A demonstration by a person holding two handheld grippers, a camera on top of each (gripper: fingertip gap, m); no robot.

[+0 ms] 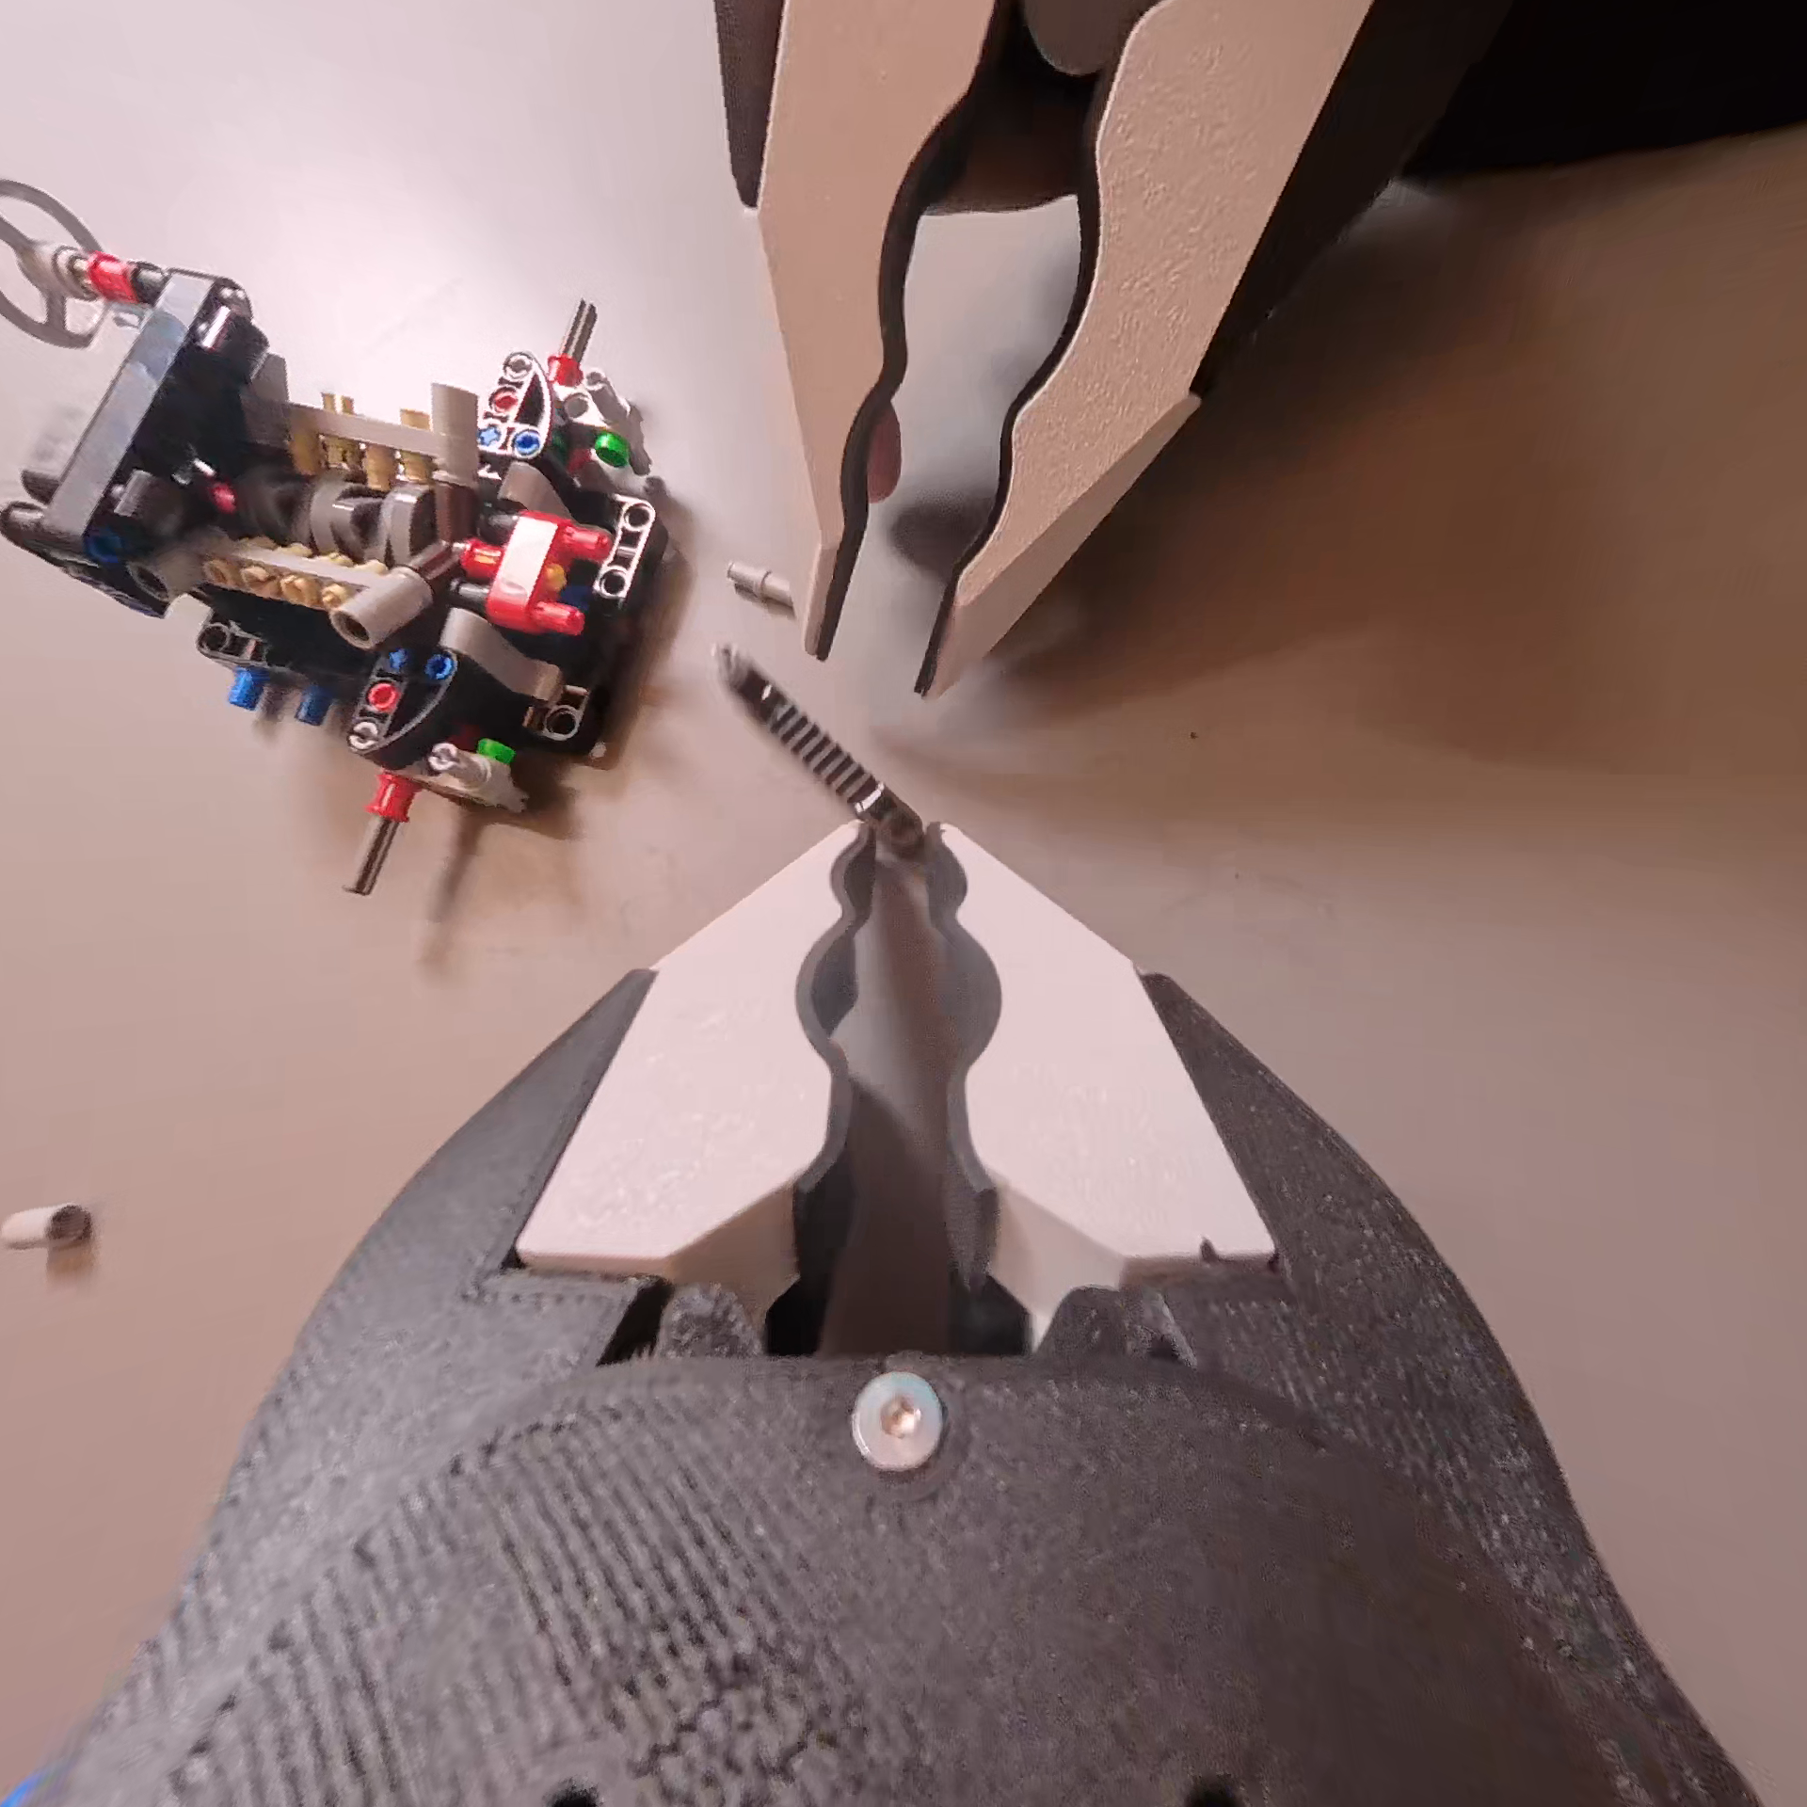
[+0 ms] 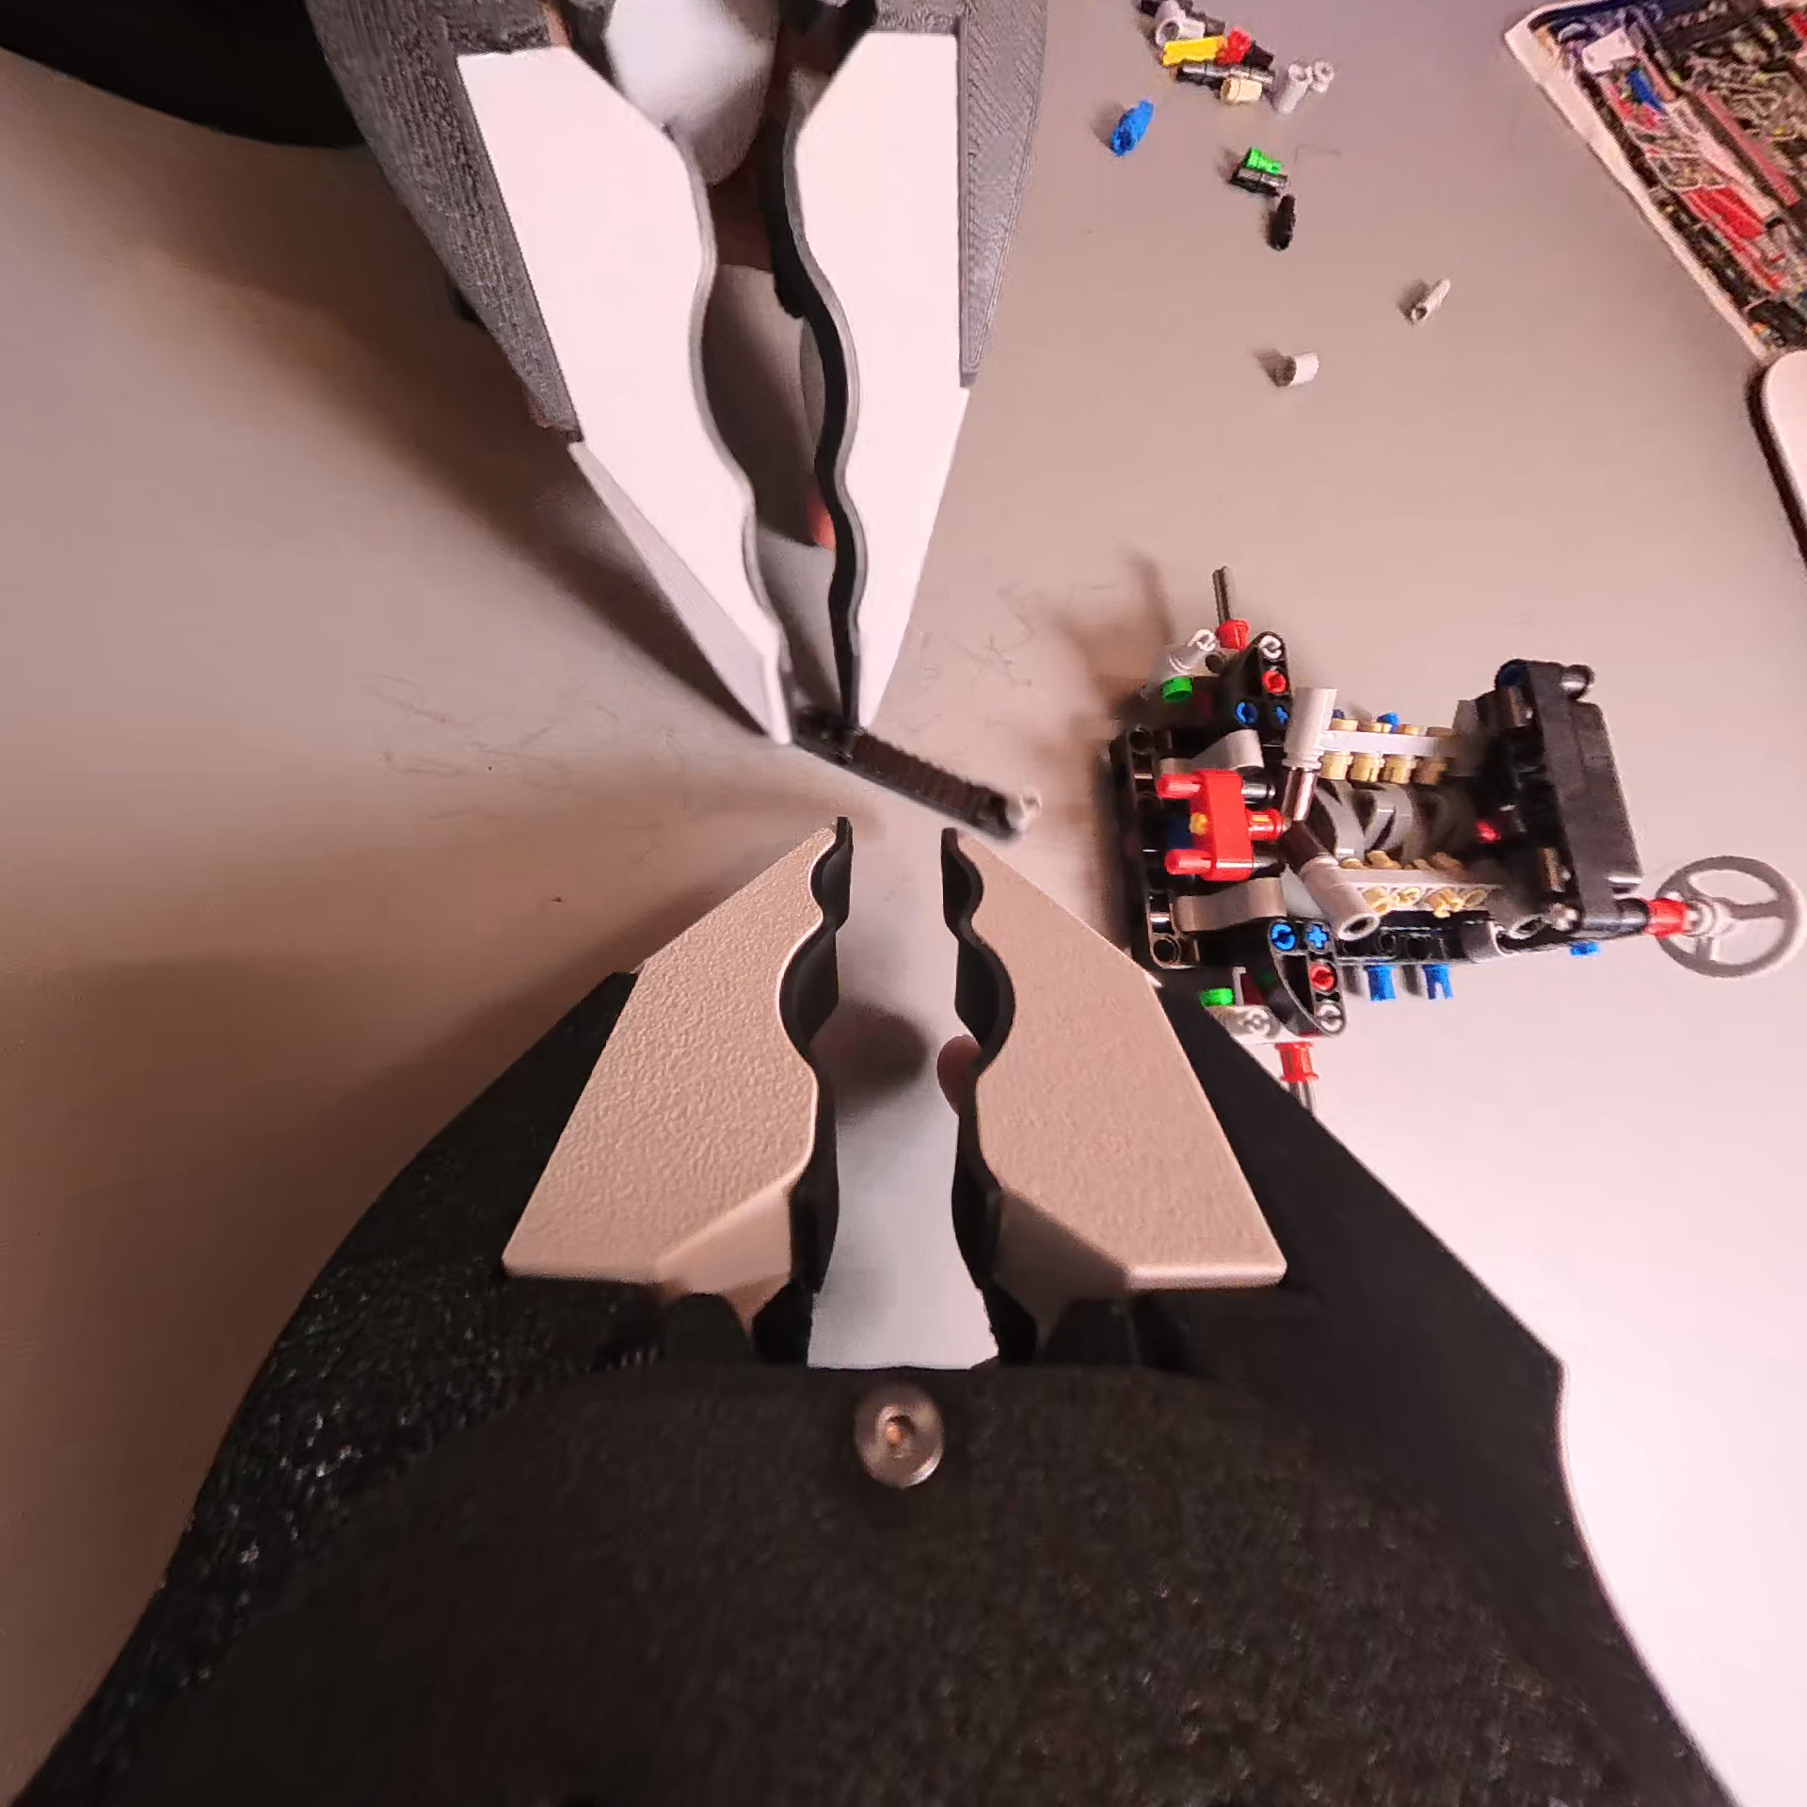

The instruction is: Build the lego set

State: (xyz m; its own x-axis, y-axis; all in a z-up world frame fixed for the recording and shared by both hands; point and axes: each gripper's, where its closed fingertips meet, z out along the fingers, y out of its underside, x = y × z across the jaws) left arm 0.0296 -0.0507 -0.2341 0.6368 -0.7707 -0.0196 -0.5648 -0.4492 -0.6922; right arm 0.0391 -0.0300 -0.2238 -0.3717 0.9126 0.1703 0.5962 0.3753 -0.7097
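My left gripper [image 1: 902, 831] is shut on one end of a black toothed gear rack [image 1: 816, 748], which sticks out ahead of its tips. In the right wrist view the left gripper [image 2: 826, 728] comes in from the top, pinching the rack [image 2: 909, 777]. My right gripper [image 2: 895, 841] is open and empty, just short of the rack; in the left wrist view the right gripper [image 1: 870, 665] hangs above the rack's free end. The part-built lego model [image 1: 362, 557] with a grey steering wheel lies on the table, left of the grippers; in the right wrist view the model [image 2: 1369, 831] lies to the right.
A small grey pin [image 1: 761, 584] lies beside the right gripper's tip. A light tube piece [image 1: 49, 1224] lies at far left. Loose pieces [image 2: 1222, 68] are scattered at the back of the table, with two grey connectors [image 2: 1291, 369] nearer. An instruction booklet [image 2: 1682, 147] lies at top right. The tips of both grippers are at nearly the same place.
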